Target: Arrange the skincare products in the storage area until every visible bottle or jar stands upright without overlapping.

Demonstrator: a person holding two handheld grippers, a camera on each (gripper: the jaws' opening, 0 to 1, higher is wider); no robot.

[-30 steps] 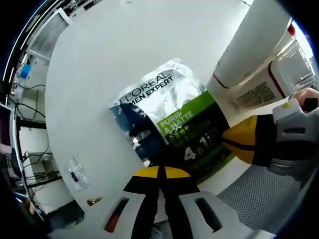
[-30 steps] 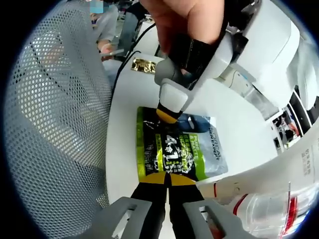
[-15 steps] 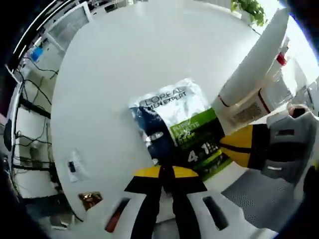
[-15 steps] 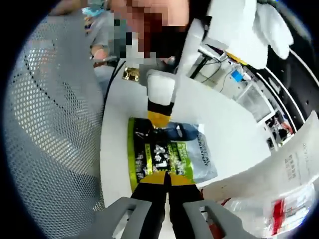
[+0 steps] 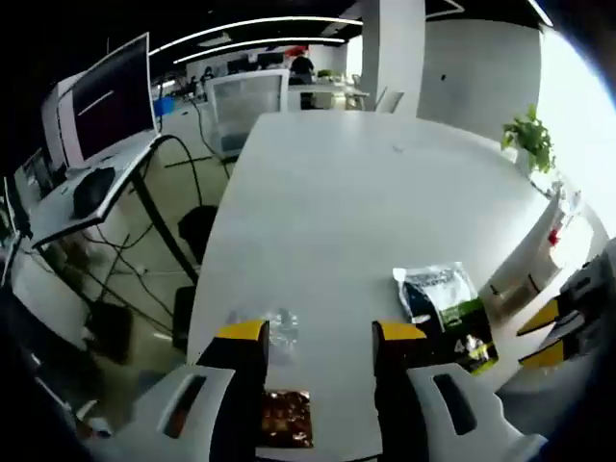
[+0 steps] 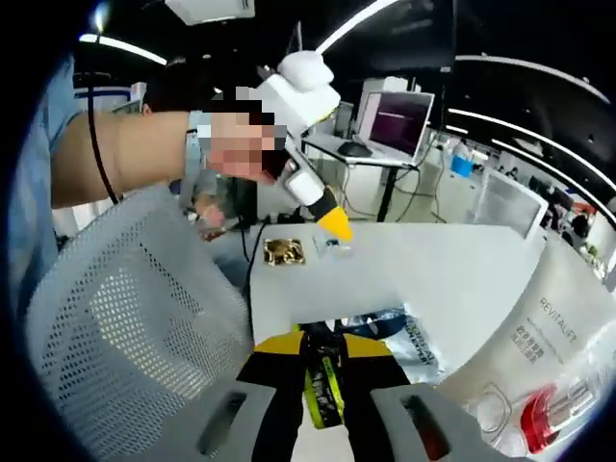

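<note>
Task status: sachet pinched by right tool (image 6: 322, 346), arrangement incomplete.
Left tool (image 5: 318, 332) stands wide and empty above the worktop (image 5: 356, 221). The right tool's jaws are closed on the glossy foil sachet (image 6: 390, 332) at the near worktop edge, beside a smooth white bottle (image 6: 539, 337); upright placement appears outstanding.

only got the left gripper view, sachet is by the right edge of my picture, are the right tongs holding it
observer: in the right gripper view the sachet's green edge sits between the right tongs; gripped or not, i can't tell.
operator: any bottle near it
observer: yes, a white bottle printed revitalift is right beside the sachet.
operator: and on the other side
observer: a white mesh panel rises next to the table edge there.
</note>
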